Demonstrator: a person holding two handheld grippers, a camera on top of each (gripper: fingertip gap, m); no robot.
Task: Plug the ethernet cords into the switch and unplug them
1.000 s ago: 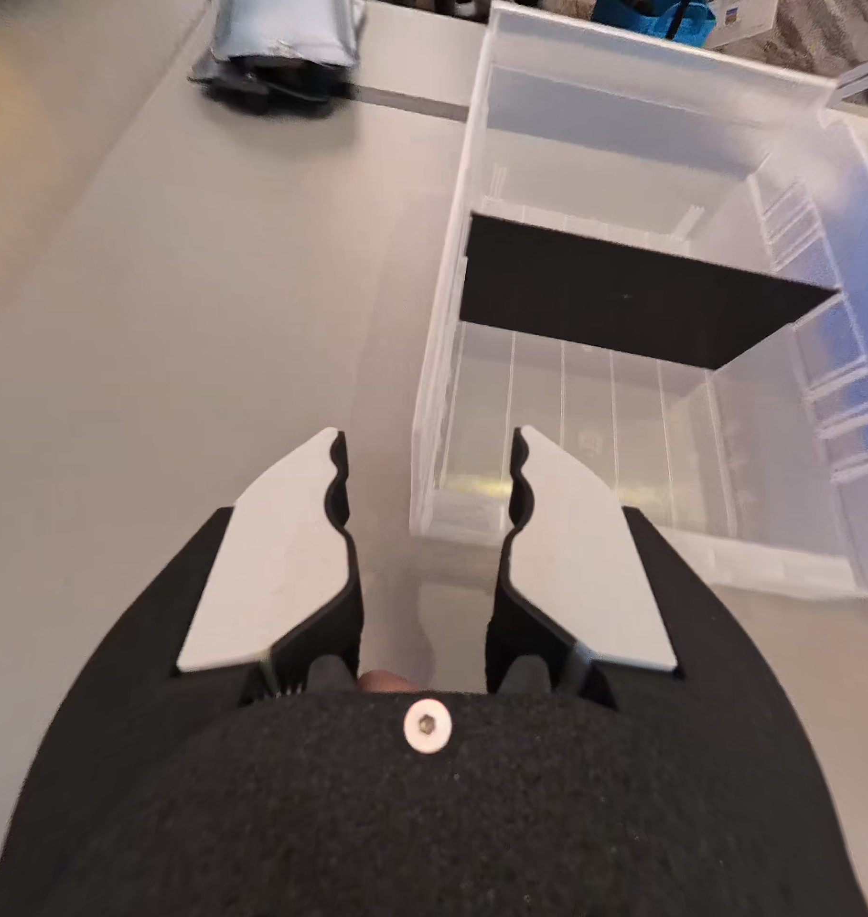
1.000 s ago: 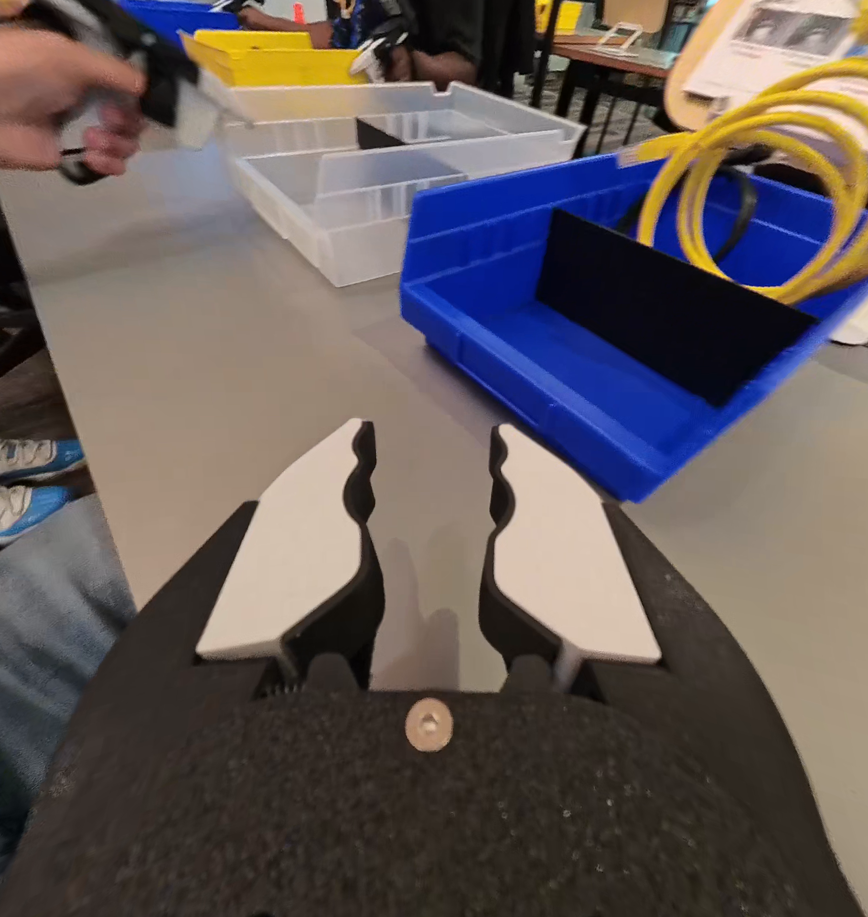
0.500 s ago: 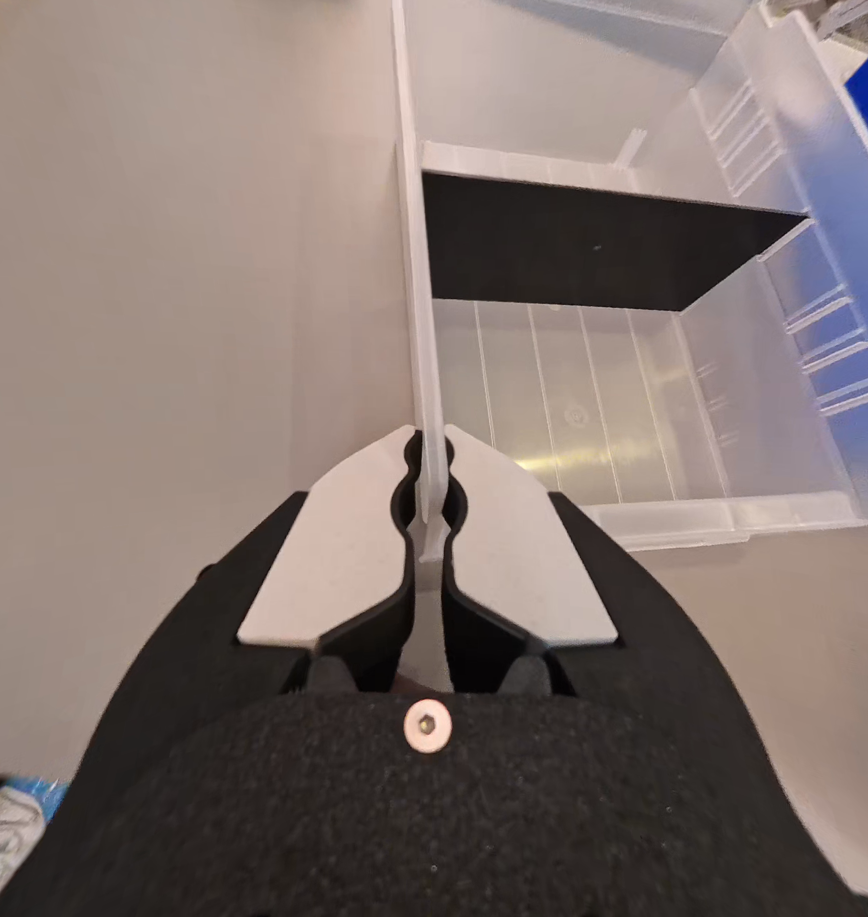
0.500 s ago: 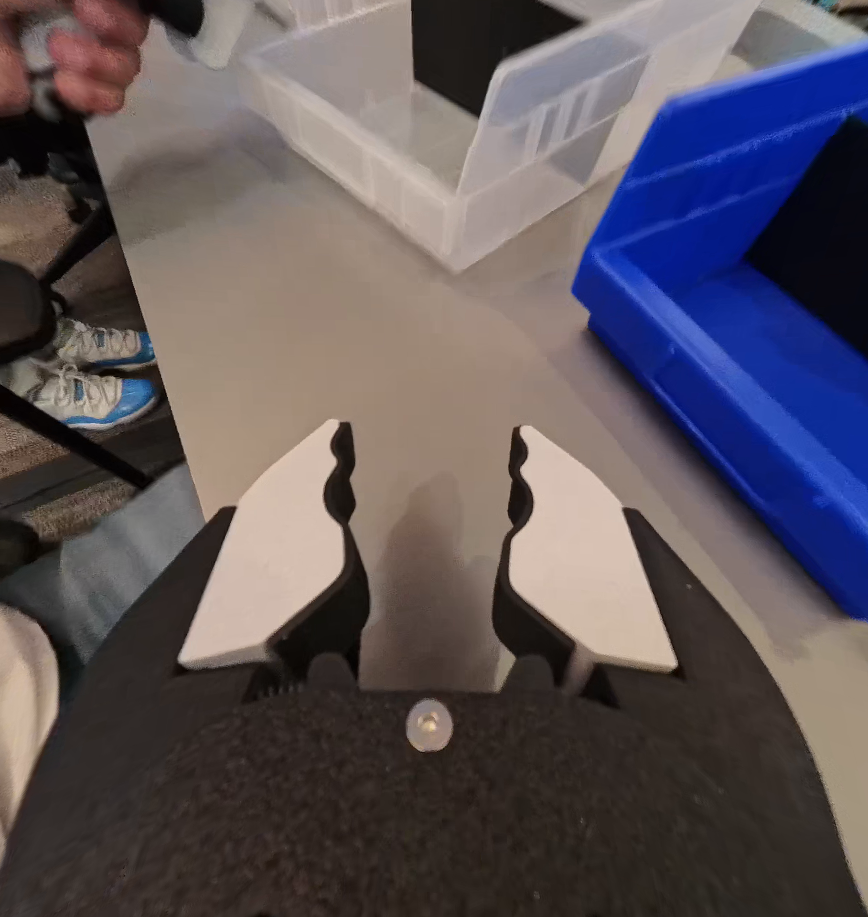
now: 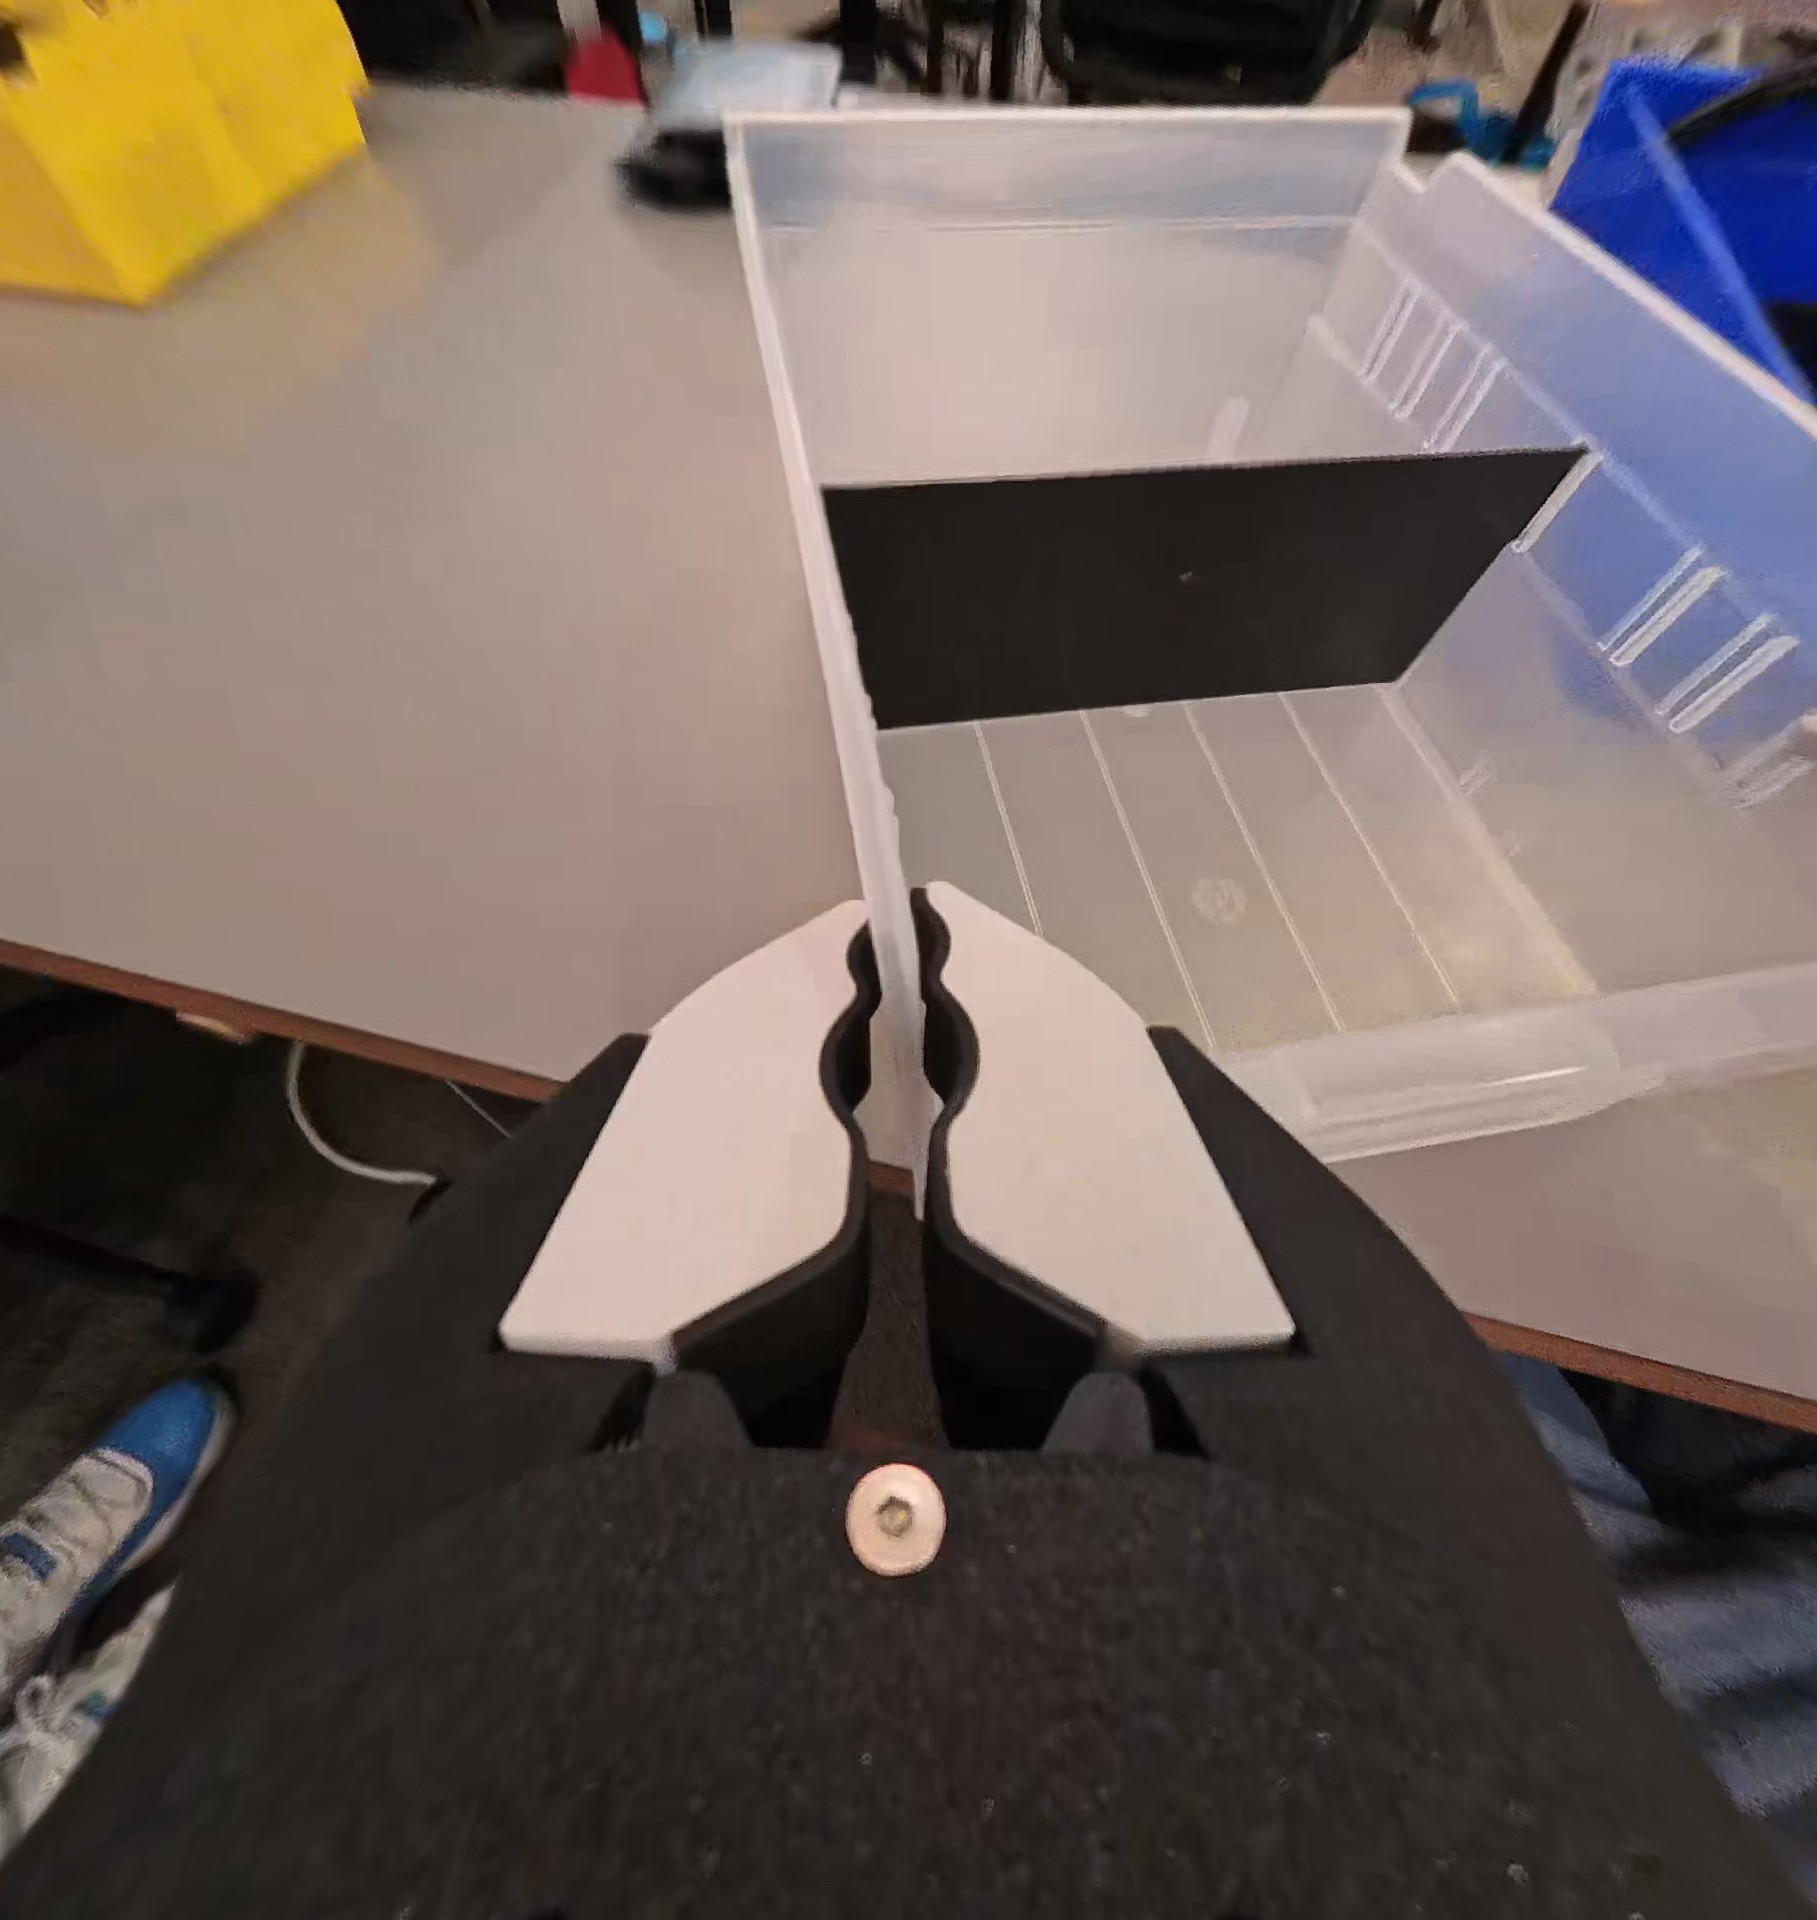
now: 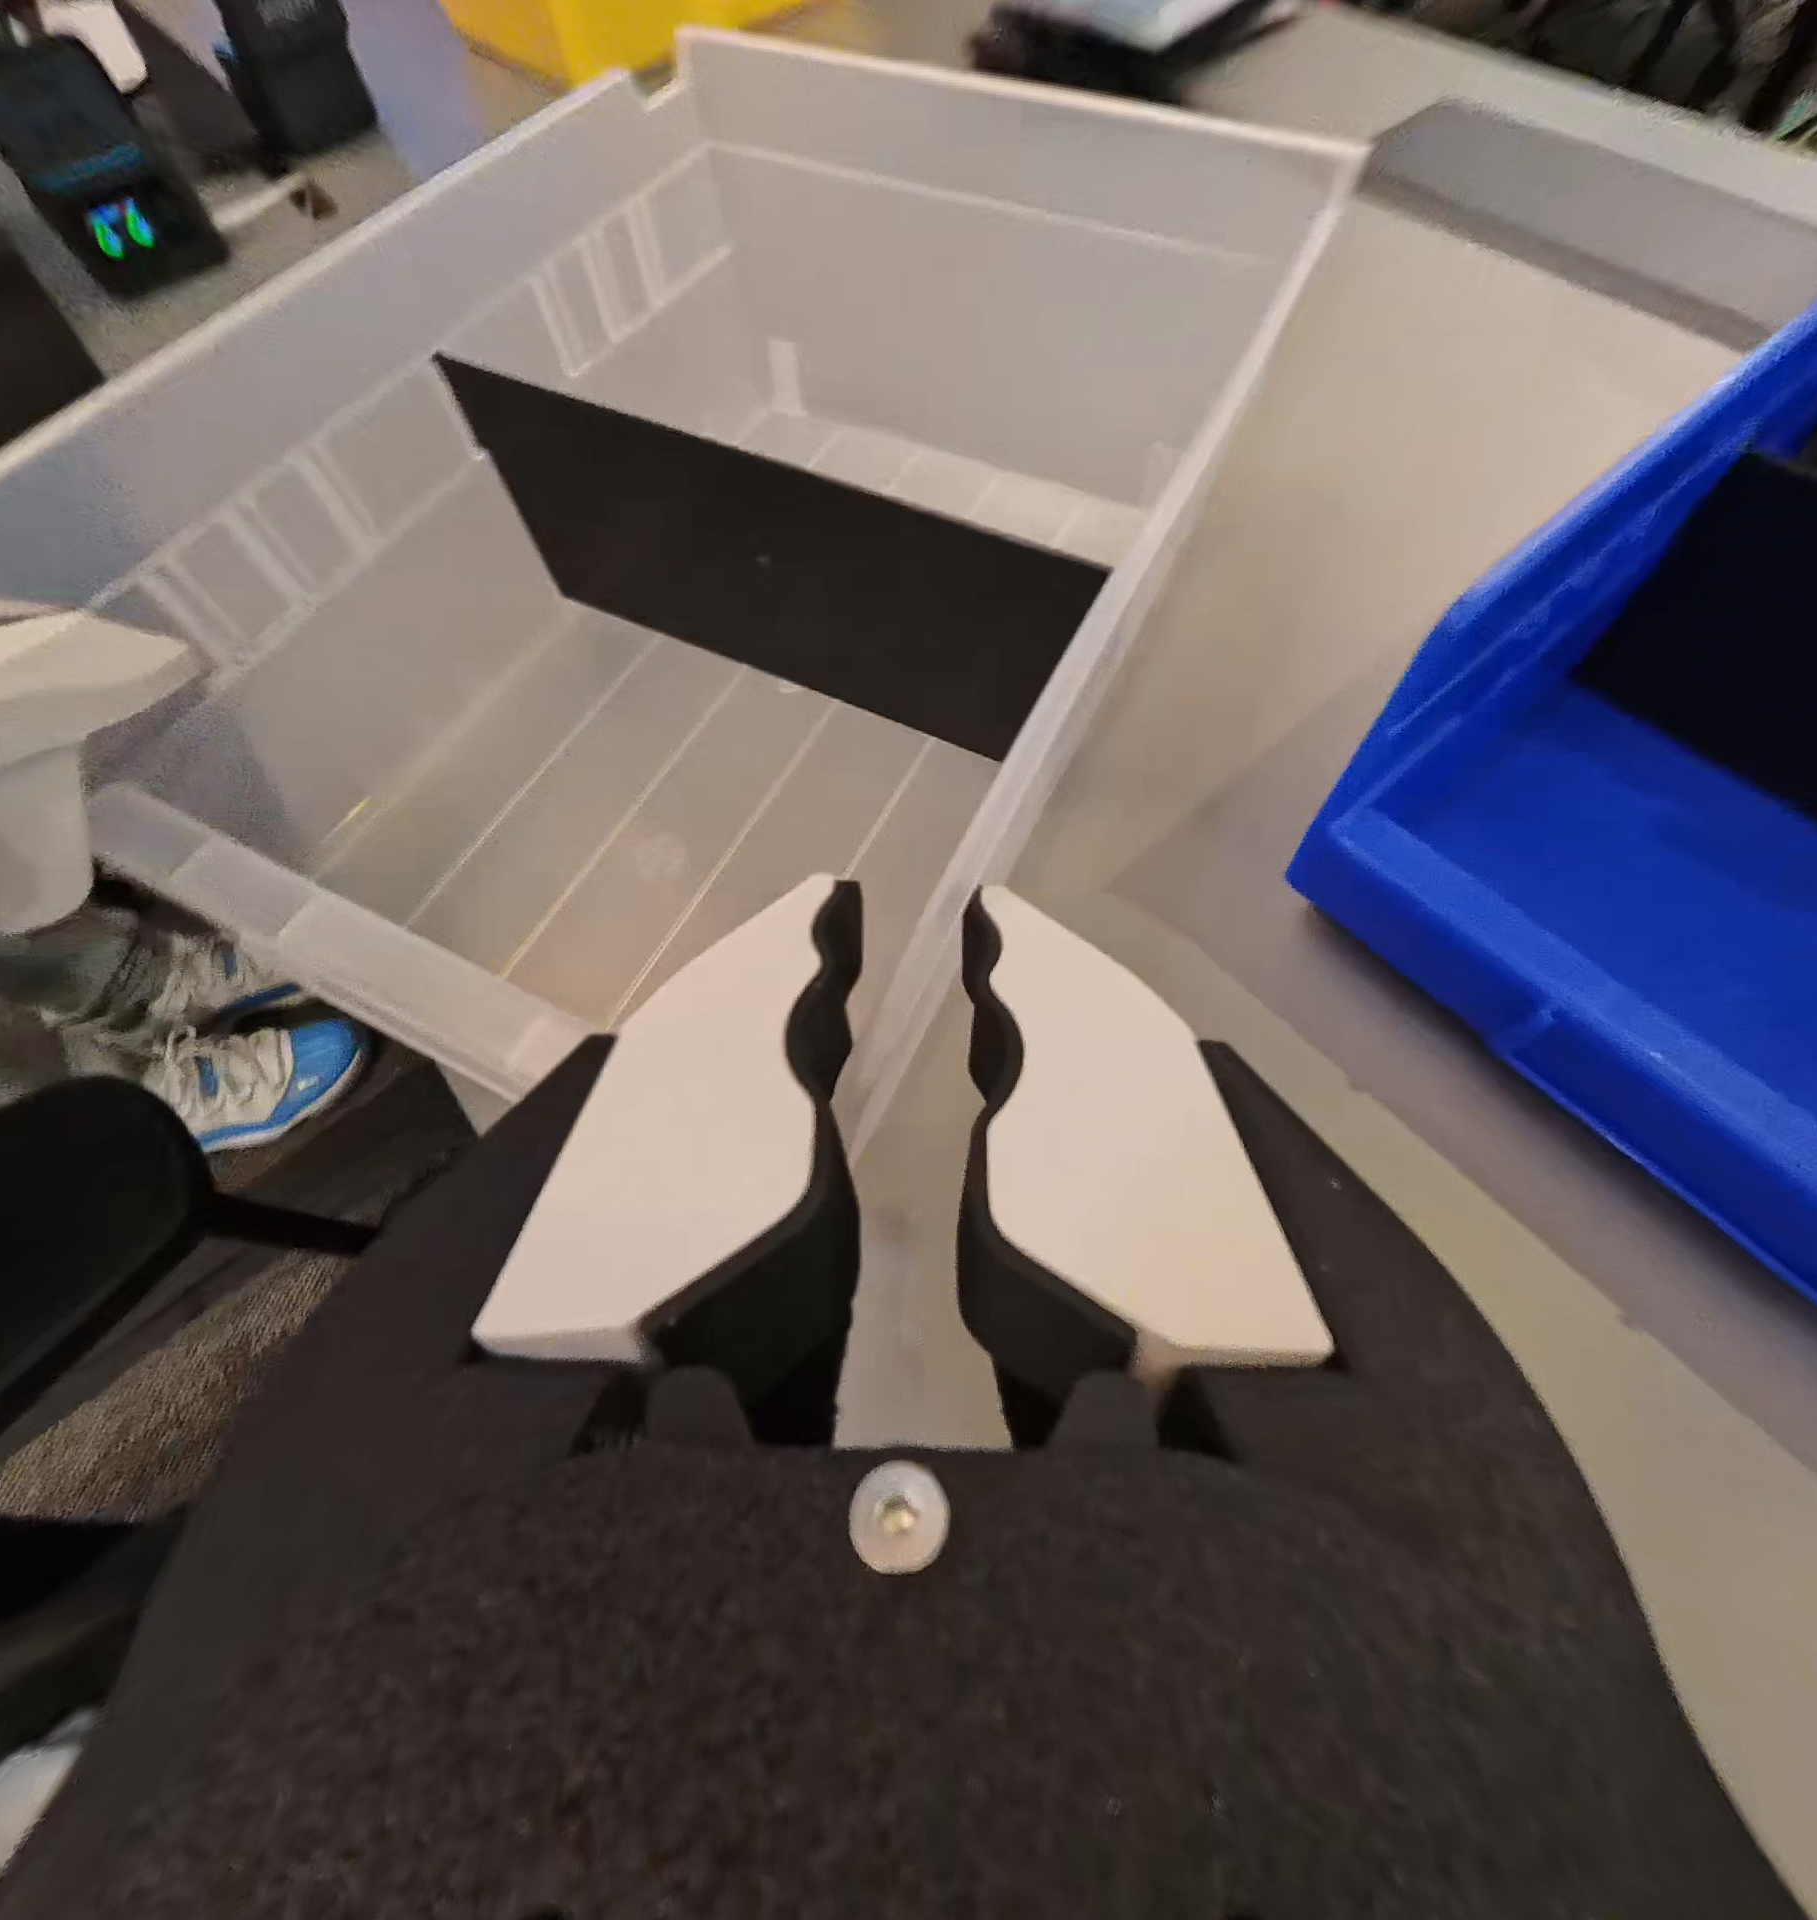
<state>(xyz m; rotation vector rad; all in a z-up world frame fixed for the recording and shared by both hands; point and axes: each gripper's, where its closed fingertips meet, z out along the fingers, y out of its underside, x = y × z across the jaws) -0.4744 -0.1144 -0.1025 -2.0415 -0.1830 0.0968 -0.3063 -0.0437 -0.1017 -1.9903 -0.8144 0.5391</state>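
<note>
grey bench (image 5: pixel 364 623) | clear bin (image 5: pixel 1091 312) with black divider (image 5: pixel 1143 582), blue bin (image 6: pixel 1610 883) to its right | left gripper (image 5: pixel 896 925) pinching the bin's left wall | right gripper (image 6: pixel 909 914) straddling the right wall, pads not gripping | ethernet cords and switch: can't spot them

The clear plastic bin (image 5: pixel 1070 208) sits upright on the grey table (image 5: pixel 364 623), its low front end jutting past the table's near edge. A black divider (image 5: pixel 1143 592) splits it crosswise into two compartments. The left gripper (image 5: pixel 893 914) pinches one side wall, and the other wall stands loosely within the right gripper (image 6: pixel 909 904).
</note>
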